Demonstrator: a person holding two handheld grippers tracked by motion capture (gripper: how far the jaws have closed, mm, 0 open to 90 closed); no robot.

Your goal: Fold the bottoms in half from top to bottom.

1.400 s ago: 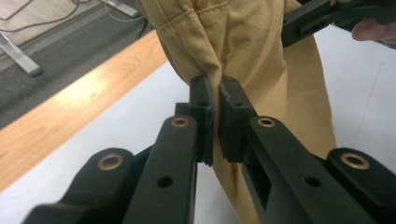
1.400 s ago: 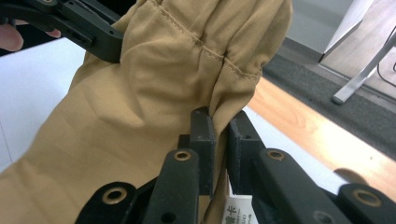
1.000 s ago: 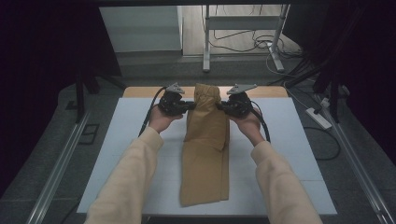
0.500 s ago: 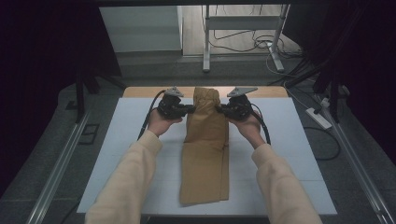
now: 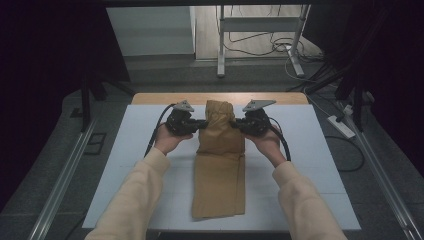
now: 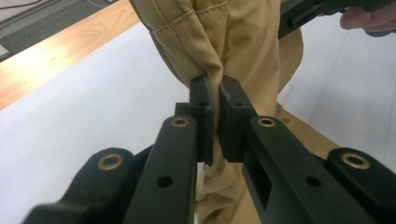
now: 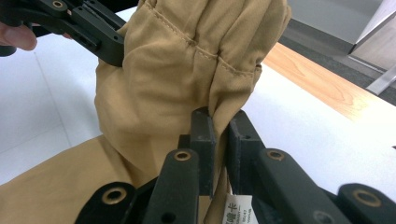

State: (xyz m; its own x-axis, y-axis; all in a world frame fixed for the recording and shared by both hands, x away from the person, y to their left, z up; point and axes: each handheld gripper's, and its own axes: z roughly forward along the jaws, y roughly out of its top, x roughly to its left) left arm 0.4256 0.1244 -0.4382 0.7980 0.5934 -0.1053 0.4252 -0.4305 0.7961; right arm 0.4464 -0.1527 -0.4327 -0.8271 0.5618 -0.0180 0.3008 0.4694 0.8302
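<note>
**Tan trousers pinched at both sides**

Lying lengthwise on the white table — trousers, tan, folded narrow, far end lifted and bunched. Clamped on the left edge by the left gripper, on the right by the right gripper — stitched seam, white label visible.

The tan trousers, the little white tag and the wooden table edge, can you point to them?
tan trousers (image 5: 220, 175), high view, flat lower leg part.
white tag (image 7: 239, 208), right gripper view, printed face of the label.
wooden table edge (image 5: 165, 98), high view, bare strip beyond the white board.
</note>
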